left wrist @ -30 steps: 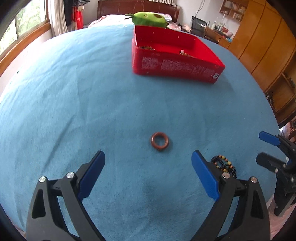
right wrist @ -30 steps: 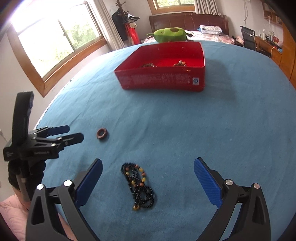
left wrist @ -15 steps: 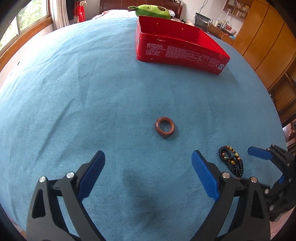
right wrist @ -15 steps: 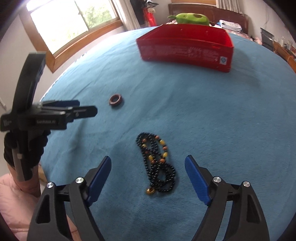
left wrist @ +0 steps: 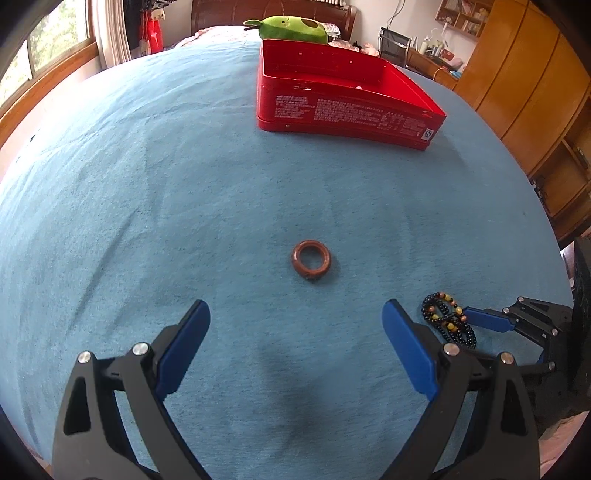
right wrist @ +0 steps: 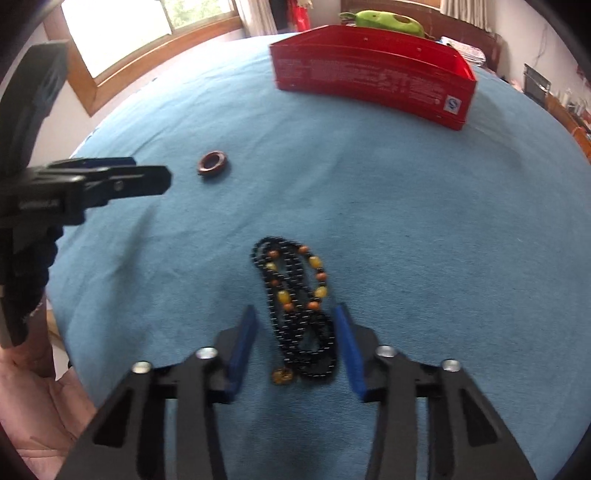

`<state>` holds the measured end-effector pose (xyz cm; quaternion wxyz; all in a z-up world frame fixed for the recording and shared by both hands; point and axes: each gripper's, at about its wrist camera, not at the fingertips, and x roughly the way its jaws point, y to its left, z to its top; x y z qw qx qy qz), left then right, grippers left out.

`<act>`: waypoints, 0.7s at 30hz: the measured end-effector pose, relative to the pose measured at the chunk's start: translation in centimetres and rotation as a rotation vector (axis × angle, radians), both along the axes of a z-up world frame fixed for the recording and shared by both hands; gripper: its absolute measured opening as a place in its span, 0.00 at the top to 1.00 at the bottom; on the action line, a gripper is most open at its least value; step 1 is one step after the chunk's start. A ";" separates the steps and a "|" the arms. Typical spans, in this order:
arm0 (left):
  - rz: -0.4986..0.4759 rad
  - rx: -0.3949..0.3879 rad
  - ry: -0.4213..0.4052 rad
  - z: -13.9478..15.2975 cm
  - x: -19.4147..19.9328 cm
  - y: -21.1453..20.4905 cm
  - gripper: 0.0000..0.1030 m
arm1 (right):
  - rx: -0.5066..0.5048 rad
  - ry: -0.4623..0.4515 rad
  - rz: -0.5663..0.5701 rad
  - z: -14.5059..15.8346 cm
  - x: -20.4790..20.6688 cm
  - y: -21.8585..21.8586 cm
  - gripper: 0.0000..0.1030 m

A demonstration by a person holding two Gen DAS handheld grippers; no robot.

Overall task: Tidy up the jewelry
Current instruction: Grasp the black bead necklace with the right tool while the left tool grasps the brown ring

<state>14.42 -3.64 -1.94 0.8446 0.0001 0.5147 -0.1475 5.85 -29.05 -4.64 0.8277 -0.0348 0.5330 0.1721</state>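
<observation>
A black bead necklace [right wrist: 295, 295] with orange and yellow beads lies bunched on the blue cloth. My right gripper [right wrist: 295, 314] straddles its near half. Its jaws are closing, and the blue pads still stand a little apart from the beads. The left wrist view shows the same necklace [left wrist: 448, 325] at the lower right, with one of my right gripper's fingers [left wrist: 487, 320] beside it. A brown ring [left wrist: 311, 259] lies flat ahead of my open left gripper [left wrist: 295, 308], beyond its fingertips. The open red box [left wrist: 351, 110] stands at the far side.
A green plush toy [left wrist: 291, 27] lies behind the red box. The blue cloth [left wrist: 147, 184] covers the whole round table. A window is at the left and wooden cabinets [left wrist: 517, 74] at the right. A pink sleeve [right wrist: 29, 406] shows at the table's near edge.
My right gripper has come down over the necklace and its jaws have narrowed from wide open to close around the beads. The left gripper has stayed open behind the ring.
</observation>
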 end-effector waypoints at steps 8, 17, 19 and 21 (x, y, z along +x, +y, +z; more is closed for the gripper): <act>-0.002 -0.038 0.041 0.1 1.4 -0.1 0.09 | 0.072 -0.008 -0.113 0.5 1.4 -3.0 0.86; -0.070 -0.097 0.086 1.2 2.6 -1.4 0.12 | 0.099 0.001 -0.147 0.7 2.0 -4.5 0.86; -0.096 -0.101 0.083 1.3 2.5 -1.8 0.21 | 0.106 0.003 -0.149 0.6 2.1 -4.6 0.86; -0.128 -0.111 0.098 1.2 2.6 -2.4 0.23 | 0.112 0.006 -0.149 0.7 2.0 -4.8 0.86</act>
